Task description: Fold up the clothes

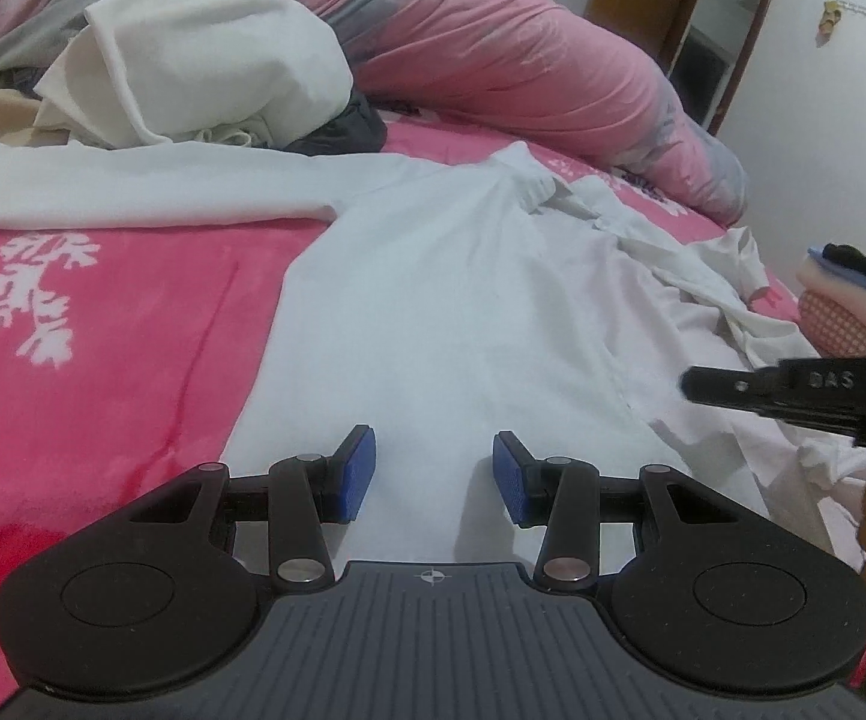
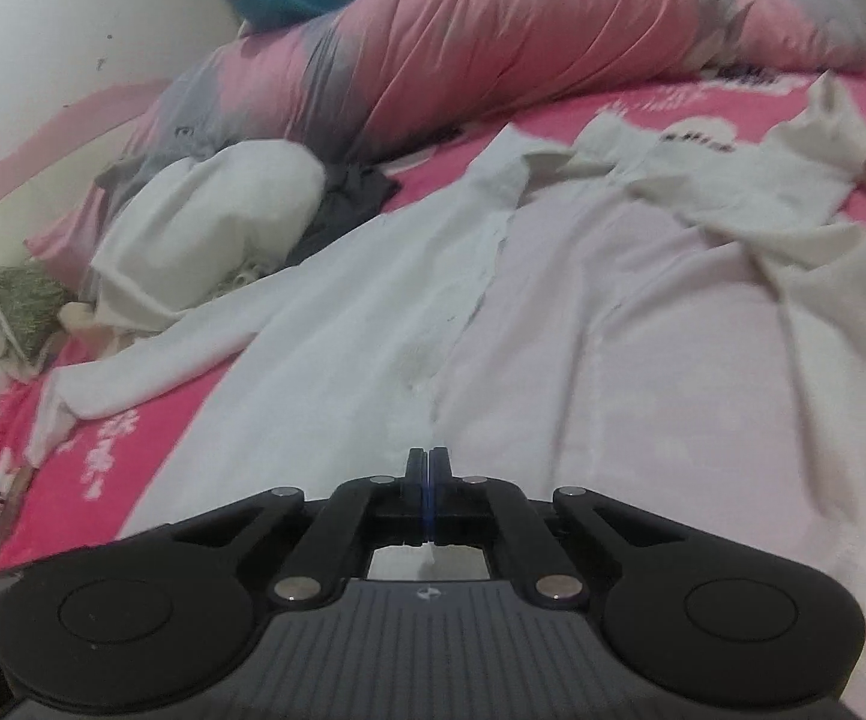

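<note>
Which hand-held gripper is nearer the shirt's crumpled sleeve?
Right. The right hand-held gripper sits at the crumpled sleeve side; the left hand-held gripper hovers over the white shirt body.

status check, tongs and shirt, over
Left tongs open over white shirt. Right tongs shut; whether pinching hem, cannot tell. Clothes pile clear of shirt body.

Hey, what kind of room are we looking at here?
Most likely a bedroom in a home. A white long-sleeved shirt lies spread on a bed covered by a pink blanket with white leaf print, with a rolled pink and grey quilt behind it and a wooden-framed mirror against the white wall.
</note>
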Demonstrator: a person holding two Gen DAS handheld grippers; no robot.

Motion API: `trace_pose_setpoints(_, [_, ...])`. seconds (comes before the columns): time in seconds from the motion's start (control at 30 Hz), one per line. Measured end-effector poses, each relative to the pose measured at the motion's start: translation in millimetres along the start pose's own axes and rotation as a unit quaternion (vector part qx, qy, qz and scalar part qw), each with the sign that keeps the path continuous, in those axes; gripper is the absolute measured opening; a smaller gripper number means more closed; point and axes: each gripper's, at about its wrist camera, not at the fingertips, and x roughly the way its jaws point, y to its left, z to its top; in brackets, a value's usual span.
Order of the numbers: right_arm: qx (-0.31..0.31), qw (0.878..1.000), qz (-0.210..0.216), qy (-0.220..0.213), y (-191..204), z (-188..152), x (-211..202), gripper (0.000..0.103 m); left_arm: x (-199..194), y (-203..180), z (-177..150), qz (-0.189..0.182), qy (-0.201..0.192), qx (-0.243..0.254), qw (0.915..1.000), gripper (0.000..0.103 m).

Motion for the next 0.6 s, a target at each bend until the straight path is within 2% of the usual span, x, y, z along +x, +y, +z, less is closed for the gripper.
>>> trace_pose_setpoints(0.13, [0.025, 1.000, 0.005, 0.019, -9, 1, 10, 0.003, 1, -1, -1, 0.003, -0.001, 0.005, 1.0000, 0.043])
trace_pose_setpoints(0.2, [0.044, 0.999, 0.012, 0.029, -14, 5, 19, 0.018, 1, -1, -2, 0.006, -0.002, 0.005, 1.0000, 0.043])
trace_pose_setpoints(0.23, [0.041, 0.999, 0.015, 0.031, -13, 6, 23, 0.037, 1, -1, -2, 0.006, -0.002, 0.005, 1.0000, 0.043])
trace_pose_setpoints(0.27, [0.038, 0.999, 0.017, 0.034, -11, 6, 27, 0.045, 1, -1, -2, 0.007, -0.003, 0.005, 1.0000, 0.043])
trace_pose_setpoints(0.33, [0.031, 0.999, 0.022, 0.038, -9, 7, 35, 0.045, 1, -2, -3, 0.009, -0.004, 0.007, 0.9999, 0.043])
trace_pose_setpoints(0.4, [-0.005, 0.999, 0.011, 0.043, 2, 3, 41, 0.040, 1, -3, -4, 0.010, -0.005, 0.009, 0.9999, 0.043])
trace_pose_setpoints(0.43, [-0.023, 0.999, 0.001, 0.040, 6, 0, 40, 0.029, 1, -3, -5, 0.011, -0.006, 0.010, 0.9999, 0.043])
trace_pose_setpoints(0.47, [-0.041, 0.998, -0.008, 0.036, 11, -2, 39, 0.008, 2, -3, -5, 0.011, -0.007, 0.011, 0.9999, 0.043])
trace_pose_setpoints(0.6, [-0.033, 0.999, -0.013, 0.019, 12, -5, 27, 0.001, 3, -2, -4, 0.009, -0.009, 0.009, 0.9999, 0.043])
